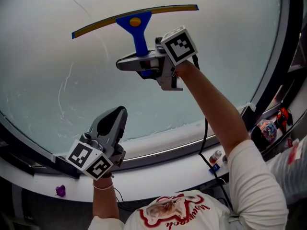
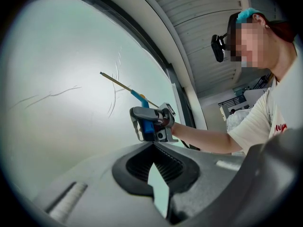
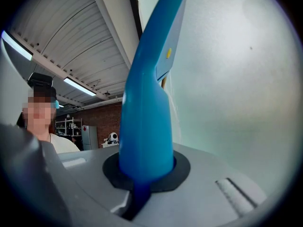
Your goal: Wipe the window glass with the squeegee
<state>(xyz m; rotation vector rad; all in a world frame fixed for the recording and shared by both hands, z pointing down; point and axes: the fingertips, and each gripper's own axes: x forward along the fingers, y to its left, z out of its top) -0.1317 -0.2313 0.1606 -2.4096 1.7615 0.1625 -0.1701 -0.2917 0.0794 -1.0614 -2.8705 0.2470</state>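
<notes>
Squeegee looks light, with a stiff plastic handle and a soft rubber blade; the handle is the place to hold it. Right gripper jaws clamp the blue handle, blade up against the window glass. Left gripper is low near the sill, jaws pressed together, nothing in them.

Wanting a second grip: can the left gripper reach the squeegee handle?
Probably yes: nothing stands between the left gripper and the squeegee handle, though the right gripper clamps its lower part.
</notes>
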